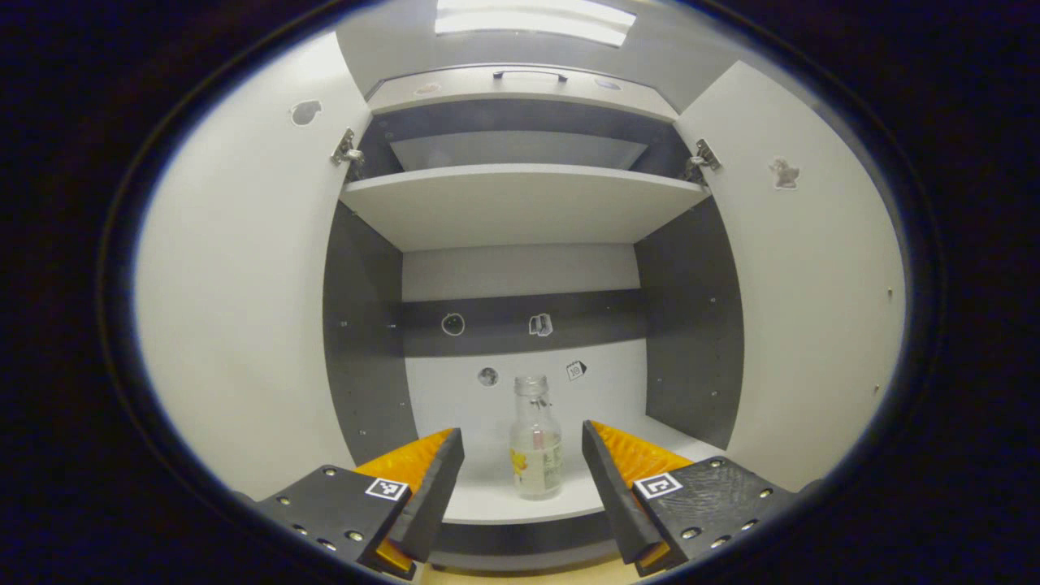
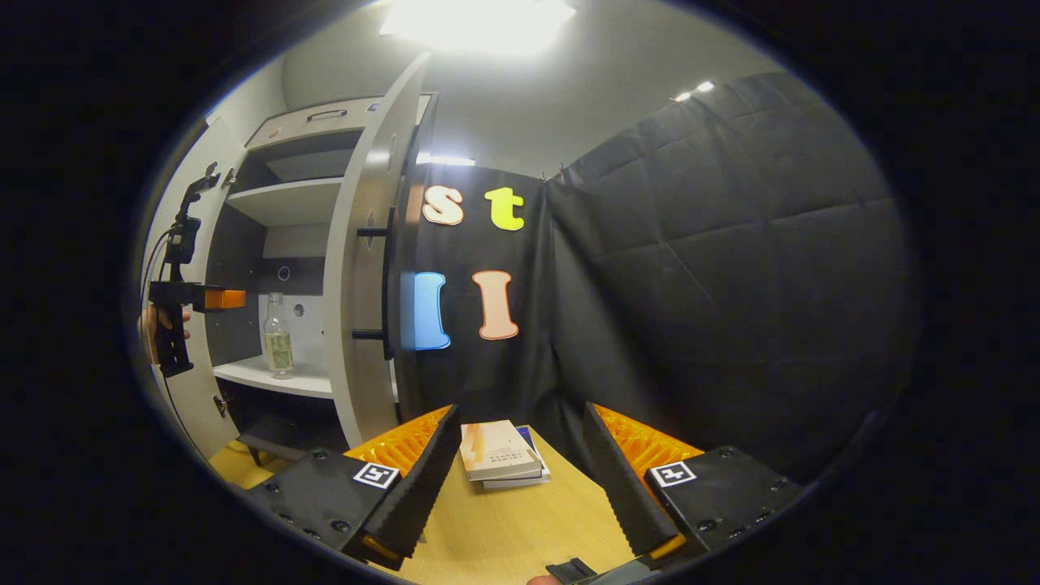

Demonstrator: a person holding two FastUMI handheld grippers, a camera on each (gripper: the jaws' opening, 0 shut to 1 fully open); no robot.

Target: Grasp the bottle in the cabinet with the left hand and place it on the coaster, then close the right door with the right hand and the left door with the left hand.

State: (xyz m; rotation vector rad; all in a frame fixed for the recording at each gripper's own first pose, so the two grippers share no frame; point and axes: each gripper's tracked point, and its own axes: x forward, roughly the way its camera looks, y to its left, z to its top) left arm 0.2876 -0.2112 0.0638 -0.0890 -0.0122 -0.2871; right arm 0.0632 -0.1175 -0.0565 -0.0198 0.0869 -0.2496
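Left gripper view has the bottle (image 1: 536,439) standing upright on the lower shelf (image 1: 504,508) of the cabinet (image 1: 520,203), dead ahead of the left gripper (image 1: 522,467) and lined up with the gap between its wide-open fingers, though still a bit farther in, so nothing's touching it yet. Since the bottle's long axis is vertical and the fingers sit to either side, I'd guess a straight push forward is what the grab needs. Right gripper (image 2: 520,475) is way off over the wooden table (image 2: 520,528) near some books (image 2: 500,455), jaws also spread and empty, with the right door (image 2: 366,268) swung open, so the left one is clearly nearer.
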